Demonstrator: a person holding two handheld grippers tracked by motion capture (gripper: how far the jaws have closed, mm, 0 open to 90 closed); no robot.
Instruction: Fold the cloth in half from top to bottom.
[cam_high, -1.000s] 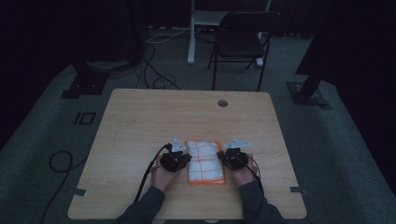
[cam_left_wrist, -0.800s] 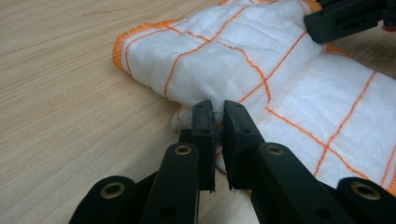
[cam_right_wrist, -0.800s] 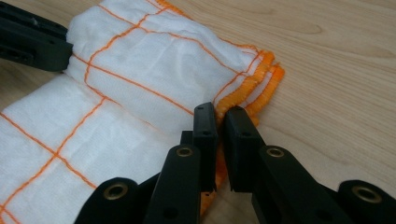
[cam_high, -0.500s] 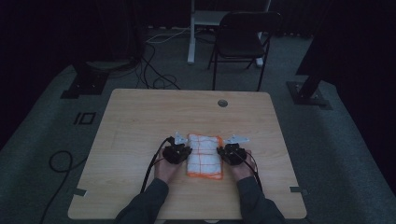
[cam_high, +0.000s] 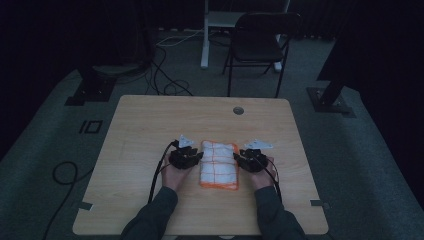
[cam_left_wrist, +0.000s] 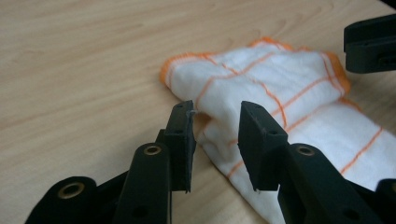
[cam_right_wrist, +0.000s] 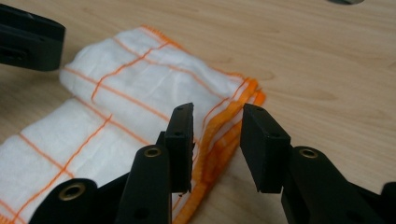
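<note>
A folded white cloth with orange grid lines and orange hem (cam_high: 218, 164) is seen lying flat on the light wooden surface (cam_high: 150, 120), toward its near-centre part. The left tongs (cam_high: 197, 159) are placed just beside the cloth's left edge, the right tongs (cam_high: 239, 160) just beside its right edge. Both pairs have just been opening and are parted now; nothing is clamped. In the left gripper view a cloth fold (cam_left_wrist: 219, 122) is seen between the loose jaws; in the right gripper view the orange hem (cam_right_wrist: 219, 140) likewise.
</note>
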